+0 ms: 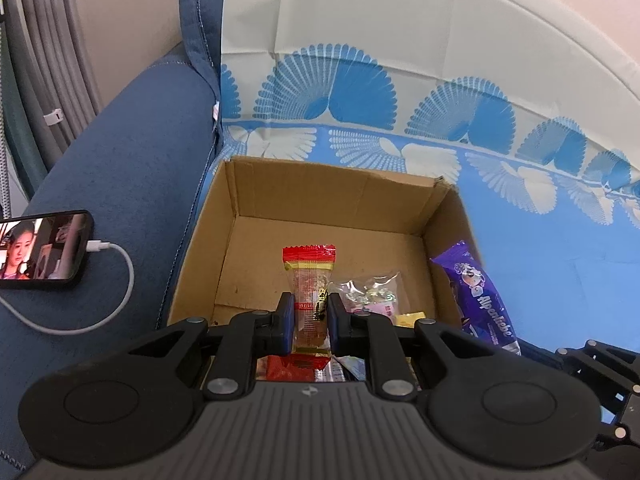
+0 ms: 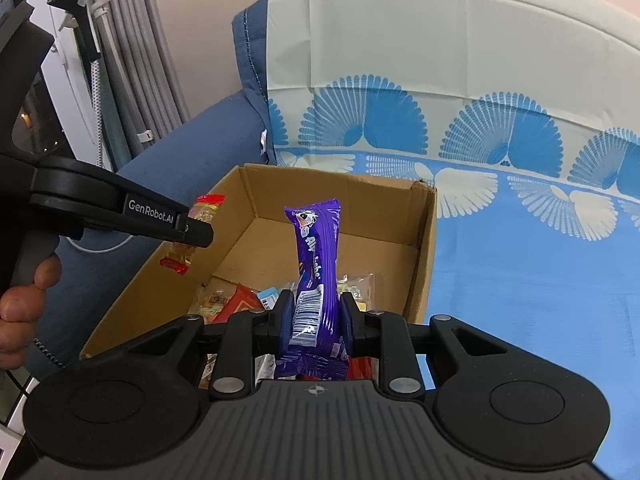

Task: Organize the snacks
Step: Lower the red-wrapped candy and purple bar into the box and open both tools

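Blue sofa (image 1: 132, 160) with white stitching along its seams, set against a pale peach wall; grey curtain folds (image 1: 48, 40) hang at the far left. Spread over the seat and up the backrest is a cloth (image 1: 440, 60), cream above, sky blue below, printed with blue and white fan shapes. On the sofa's left arm lies a phone (image 1: 42, 250), screen lit, with a white cable (image 1: 116, 280) plugged into its right end and looping over the fabric. Open cardboard box (image 1: 328, 196) sits on the seat at the cloth's left edge, hard against the arm; the far half of its floor is bare, while several small snack packets (image 1: 370, 288) crowd the near half. Left gripper (image 1: 312, 316) is clamped on a clear snack packet with red ends (image 1: 308, 276), held upright over the near part of the box. A hand (image 2: 20, 300) shows on that gripper's grip in the right wrist view, at the frame's left edge. Right gripper (image 2: 316, 316) pinches a purple Alpenliebe packet (image 2: 316, 256), barcode side facing the camera, upright above the box's near right part. Left wrist view shows the same purple packet beside the box's right wall. Both packets are clear of the box floor.
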Demonstrator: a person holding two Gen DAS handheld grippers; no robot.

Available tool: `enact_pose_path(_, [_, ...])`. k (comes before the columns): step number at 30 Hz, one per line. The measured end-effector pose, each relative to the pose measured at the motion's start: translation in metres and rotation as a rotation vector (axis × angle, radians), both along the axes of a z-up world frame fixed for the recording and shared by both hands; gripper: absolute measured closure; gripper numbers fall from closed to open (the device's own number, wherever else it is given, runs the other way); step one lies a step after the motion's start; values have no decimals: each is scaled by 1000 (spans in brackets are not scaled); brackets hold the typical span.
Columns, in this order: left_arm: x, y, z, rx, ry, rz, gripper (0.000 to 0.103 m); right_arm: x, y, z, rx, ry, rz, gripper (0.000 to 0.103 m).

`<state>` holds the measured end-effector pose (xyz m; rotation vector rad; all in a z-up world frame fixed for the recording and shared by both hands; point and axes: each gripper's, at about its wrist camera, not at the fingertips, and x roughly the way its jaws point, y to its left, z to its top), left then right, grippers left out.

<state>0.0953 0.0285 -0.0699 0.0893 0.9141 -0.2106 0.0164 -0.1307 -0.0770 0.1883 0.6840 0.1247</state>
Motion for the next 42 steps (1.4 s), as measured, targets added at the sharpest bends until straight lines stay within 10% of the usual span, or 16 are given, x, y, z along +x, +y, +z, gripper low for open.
enact_pose_path(31, [26,-1,-29,40,44,8,84,32,0,-22,-1,41,-3,76])
enact_pose_path(32, [26,0,-28,44,38,18,78,34,1,-22,1,38,3,75])
enact_pose_path(33, [25,1,-27,49,26,30,47,35,1,-23,3,35,10,68])
enact_pose_path(35, [22,3,-22,79,-14,69,2,38,1,-25,-4,54,7,26])
enact_pose_path(42, [-3,7,-15,146,4,61,0,13,1,-19,-11,66,10,16])
